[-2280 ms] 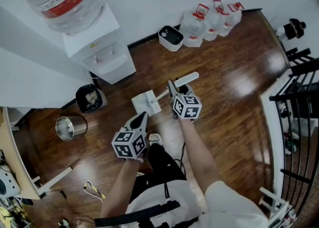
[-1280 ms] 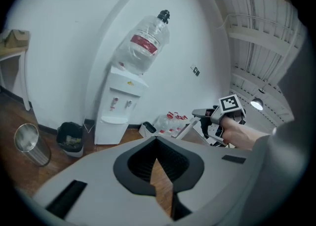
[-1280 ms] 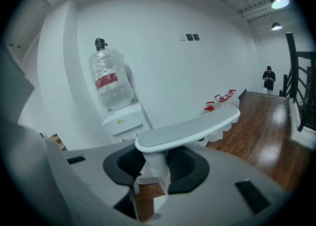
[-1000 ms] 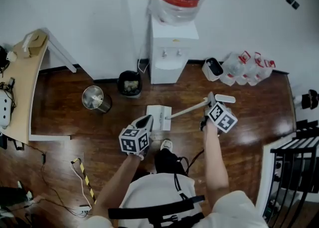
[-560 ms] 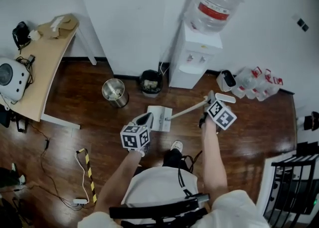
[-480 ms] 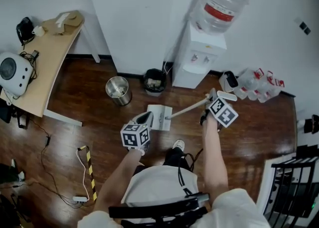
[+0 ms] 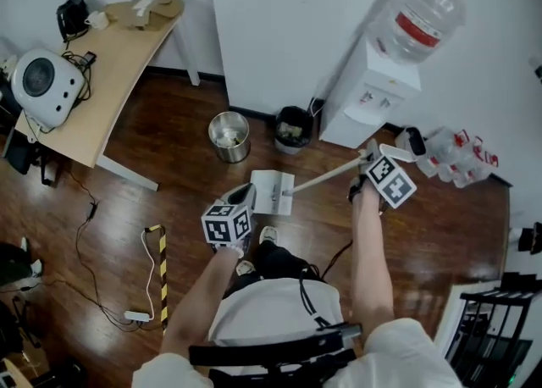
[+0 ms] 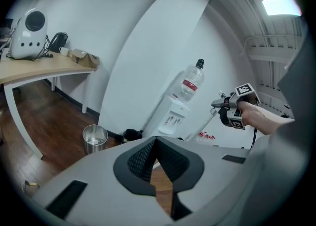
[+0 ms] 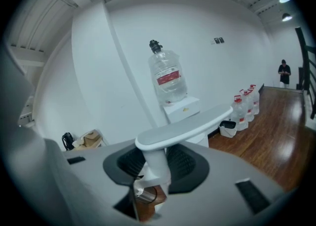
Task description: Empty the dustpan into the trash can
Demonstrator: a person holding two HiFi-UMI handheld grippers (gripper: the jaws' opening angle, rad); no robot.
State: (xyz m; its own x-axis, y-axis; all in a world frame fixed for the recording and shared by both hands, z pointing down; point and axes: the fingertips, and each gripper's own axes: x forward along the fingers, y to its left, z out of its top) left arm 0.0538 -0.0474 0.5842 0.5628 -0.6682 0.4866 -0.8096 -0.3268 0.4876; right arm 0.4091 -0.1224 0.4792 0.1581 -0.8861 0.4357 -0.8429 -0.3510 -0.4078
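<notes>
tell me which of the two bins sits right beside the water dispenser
The black bin, by the water dispenser; the shiny metal bin stands nearer the desk.

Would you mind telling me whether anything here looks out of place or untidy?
A yellow-and-black striped strip lies crooked on the floor at the head view's lower left, with loose cables trailing nearby. Nothing looks spilled around the dustpan.

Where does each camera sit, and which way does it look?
Head view: on the person's head, looking steeply down at floor, dustpan, steel bin; shows both forearms, left tongs, right tongs.
Left gripper view: rides the left tongs, shut and empty, facing the wall.
Right gripper view: rides the right tongs, clamped on the dustpan handle.
All three share the water cooler.
</notes>
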